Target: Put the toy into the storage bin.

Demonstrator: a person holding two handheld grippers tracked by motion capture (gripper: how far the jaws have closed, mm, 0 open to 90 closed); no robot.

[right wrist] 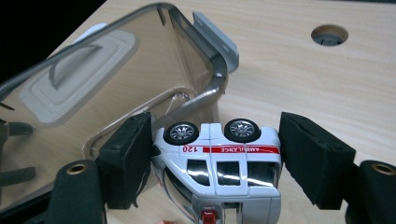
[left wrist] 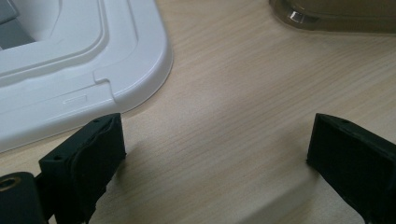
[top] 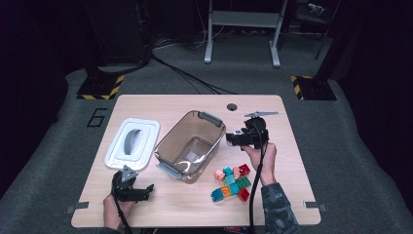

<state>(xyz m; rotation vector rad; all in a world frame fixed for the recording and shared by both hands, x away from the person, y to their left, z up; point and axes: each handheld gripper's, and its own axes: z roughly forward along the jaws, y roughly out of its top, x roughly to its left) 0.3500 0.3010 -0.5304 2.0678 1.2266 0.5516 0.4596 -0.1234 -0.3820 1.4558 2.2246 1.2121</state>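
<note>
Clamped between the right gripper's (right wrist: 215,158) fingers is one toy ambulance (right wrist: 219,163), upside down, just right of one clear tub (top: 191,145). Its step looks like carrying; next, swing left over the tub and let go. One white lid (top: 132,142) lies left. Left gripper (top: 139,192) rests released on the bench (top: 195,204). About nine blocks (top: 233,183) sit near.

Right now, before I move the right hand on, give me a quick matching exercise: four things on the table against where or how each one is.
Things:
1. toy ambulance
2. white lid
3. clear bin
4. coloured blocks

States:
A. flat on the table, left of the bin
B. clamped in the right gripper, wheels up
C. heaped near the table's front edge
D. open, empty

Pairs: 1-B, 2-A, 3-D, 4-C
</note>
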